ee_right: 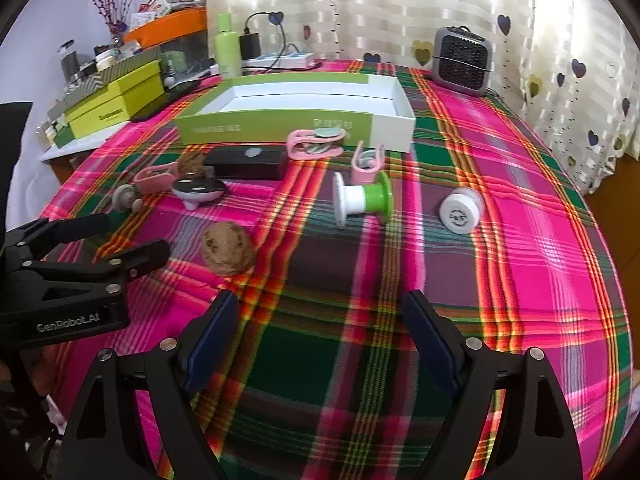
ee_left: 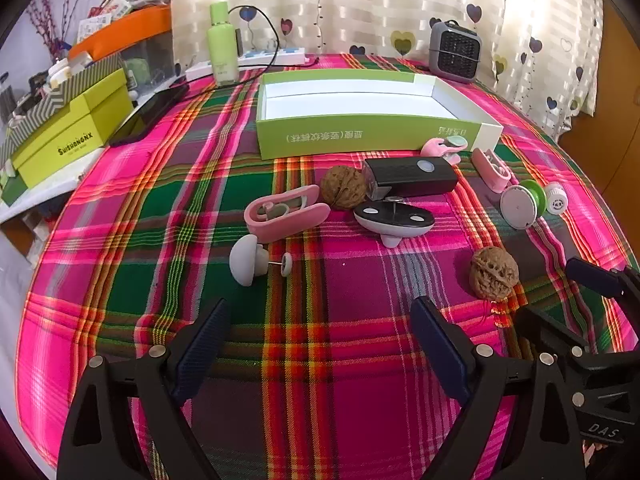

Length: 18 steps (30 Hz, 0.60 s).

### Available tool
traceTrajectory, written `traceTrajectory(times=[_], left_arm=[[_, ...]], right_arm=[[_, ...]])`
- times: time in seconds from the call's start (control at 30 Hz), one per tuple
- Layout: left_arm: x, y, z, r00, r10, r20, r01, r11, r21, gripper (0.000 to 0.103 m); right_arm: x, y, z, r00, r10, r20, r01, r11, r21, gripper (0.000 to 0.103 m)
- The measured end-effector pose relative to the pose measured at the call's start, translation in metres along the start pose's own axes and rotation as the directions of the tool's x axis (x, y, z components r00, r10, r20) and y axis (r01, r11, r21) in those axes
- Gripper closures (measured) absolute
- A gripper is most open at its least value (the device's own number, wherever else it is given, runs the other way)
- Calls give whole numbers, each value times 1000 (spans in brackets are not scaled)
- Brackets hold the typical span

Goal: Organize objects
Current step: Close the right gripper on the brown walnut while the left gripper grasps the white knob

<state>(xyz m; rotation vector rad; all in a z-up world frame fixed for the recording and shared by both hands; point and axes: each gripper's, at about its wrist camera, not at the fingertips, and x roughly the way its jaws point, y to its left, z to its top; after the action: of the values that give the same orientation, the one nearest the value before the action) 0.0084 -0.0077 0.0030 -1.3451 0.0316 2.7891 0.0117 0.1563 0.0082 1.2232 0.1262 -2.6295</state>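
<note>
Clutter lay loose on the plaid cloth (ee_left: 320,340) before the green tray (ee_left: 360,136), which stood empty: walnuts (ee_left: 494,274), pink clips (ee_left: 280,212), a black box (ee_left: 412,178), a spool (ee_right: 362,198), nothing yet sorted by you. Your left gripper (ee_left: 320,348) and right gripper (ee_right: 320,344) both hung over bare cloth, jaws wide apart, holding nothing, with the whole job left.
</note>
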Motion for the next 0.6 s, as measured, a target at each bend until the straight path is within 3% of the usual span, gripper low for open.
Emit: traceTrajectory(times=[0.33,0.6], left_arm=[[-10,13,-10,999,-34,28,34,999,8,13],[-15,37,-6,995,-70,69,72,997,-39,13]], right_arm=[[-3,11,0,997,69,16,-69,997,-31,24],[1,25,8,994,110,17,-108,990,-88,38]])
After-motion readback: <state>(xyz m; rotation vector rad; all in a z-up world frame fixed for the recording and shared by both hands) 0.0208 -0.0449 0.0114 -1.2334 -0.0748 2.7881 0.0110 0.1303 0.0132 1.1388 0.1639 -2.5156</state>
